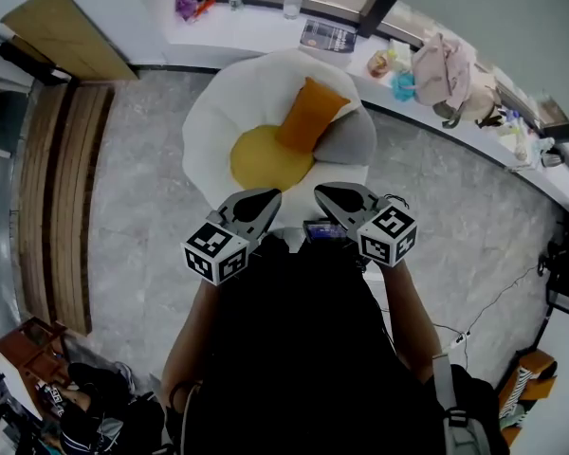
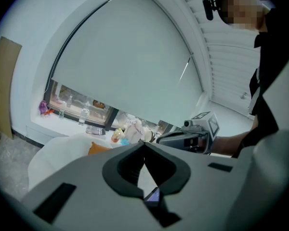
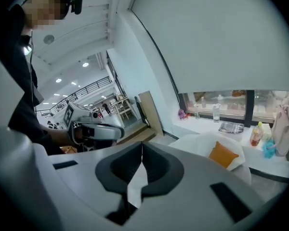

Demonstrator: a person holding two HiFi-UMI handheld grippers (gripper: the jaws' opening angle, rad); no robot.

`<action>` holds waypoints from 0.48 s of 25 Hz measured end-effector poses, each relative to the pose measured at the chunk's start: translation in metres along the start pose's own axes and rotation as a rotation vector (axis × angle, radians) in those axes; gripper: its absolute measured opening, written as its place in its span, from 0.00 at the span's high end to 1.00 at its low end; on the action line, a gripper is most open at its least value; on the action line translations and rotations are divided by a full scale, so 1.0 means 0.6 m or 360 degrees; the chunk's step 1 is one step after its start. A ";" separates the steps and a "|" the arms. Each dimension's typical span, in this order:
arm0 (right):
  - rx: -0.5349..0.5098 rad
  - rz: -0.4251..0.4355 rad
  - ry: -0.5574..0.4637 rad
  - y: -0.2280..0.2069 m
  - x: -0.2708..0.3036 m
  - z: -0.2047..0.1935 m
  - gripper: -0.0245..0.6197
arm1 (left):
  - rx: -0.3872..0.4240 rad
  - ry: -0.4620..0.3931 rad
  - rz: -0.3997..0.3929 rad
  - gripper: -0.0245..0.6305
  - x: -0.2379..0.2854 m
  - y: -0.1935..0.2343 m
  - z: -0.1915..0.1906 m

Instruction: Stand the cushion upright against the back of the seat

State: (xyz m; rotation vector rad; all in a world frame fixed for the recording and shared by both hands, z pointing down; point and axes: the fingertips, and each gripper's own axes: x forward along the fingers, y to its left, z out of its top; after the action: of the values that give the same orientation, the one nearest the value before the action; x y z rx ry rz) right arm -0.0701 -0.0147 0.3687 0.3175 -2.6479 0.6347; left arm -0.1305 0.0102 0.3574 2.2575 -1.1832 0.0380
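- The room has a grey stone floor [image 1: 142,159]. A long white counter [image 1: 266,28] runs under the window, carrying bottles, a magazine and a bag.
- A round white armchair [image 1: 213,112] with a yellow seat pad [image 1: 264,157] stands ahead of both tools, beyond their tips.
- The left tool [image 1: 268,195] has its jaws pressed together with nothing between them.
- The right tool [image 1: 322,191] is the same: pads meeting, nothing gripped.
- Both tools are held close to the person's chest, side by side and well apart from the chair.
- The orange cushion [image 1: 310,114] is forward of the tools and a little toward the right one's side. It stands on edge on the seat pad and leans against the chair's back, with a grey cushion [image 1: 351,140] touching it on the far right.
- As I read it, the placing step looks finished, since the cushion stands without either tool on it.
- The next move calls for little more than watching whether it stays up. If it slumps, one tool would need to open, take the top edge and press it back against the backrest.
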 end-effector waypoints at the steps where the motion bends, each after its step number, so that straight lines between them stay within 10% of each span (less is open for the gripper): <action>1: -0.0005 0.0005 -0.0013 0.006 -0.005 0.002 0.93 | -0.0012 -0.0005 -0.0008 0.94 -0.003 -0.005 -0.001; 12: 0.0010 -0.0097 -0.0119 0.058 -0.053 0.008 0.94 | -0.0024 0.0026 -0.0155 0.94 -0.027 -0.059 -0.026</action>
State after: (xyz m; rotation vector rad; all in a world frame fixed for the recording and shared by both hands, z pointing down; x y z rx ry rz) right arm -0.0540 0.0173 0.3380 0.4302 -2.6961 0.6231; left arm -0.1098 0.0456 0.3484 2.2942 -1.0599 0.0095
